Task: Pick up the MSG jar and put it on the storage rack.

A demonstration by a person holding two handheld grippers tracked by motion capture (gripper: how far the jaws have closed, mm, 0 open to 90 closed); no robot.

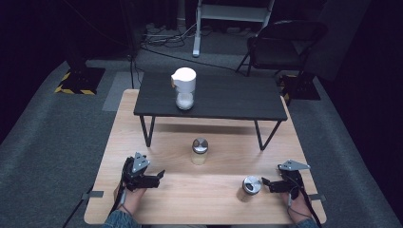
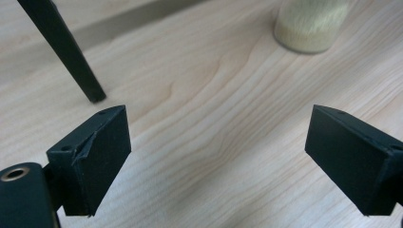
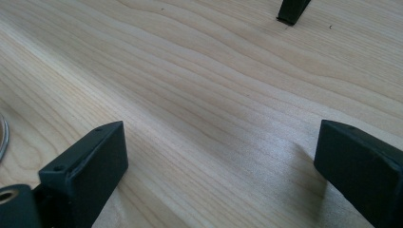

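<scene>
We see the far jar (image 2: pixel 311 26) cut off above its pale fill in the left gripper view, the black stand's leg (image 3: pixel 292 10) clipped in the right gripper view, and a metal rim (image 3: pixel 4 137) barely showing.

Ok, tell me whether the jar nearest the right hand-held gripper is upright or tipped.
Upright. The jar stands on the wooden table with its round metal lid facing up, just beside the right hand-held gripper, apart from its open jaws.

Standing on grey carpet (image 1: pixel 47 142) in a dark room: light wooden desk (image 1: pixel 209 199), bearing a small black table (image 1: pixel 228 97) on thin metal legs. Sitting behind, right: black folding chair (image 1: pixel 280 45). Lying on the floor beyond: cables (image 1: pixel 161 38), beside a white stand (image 1: pixel 197 45).
</scene>
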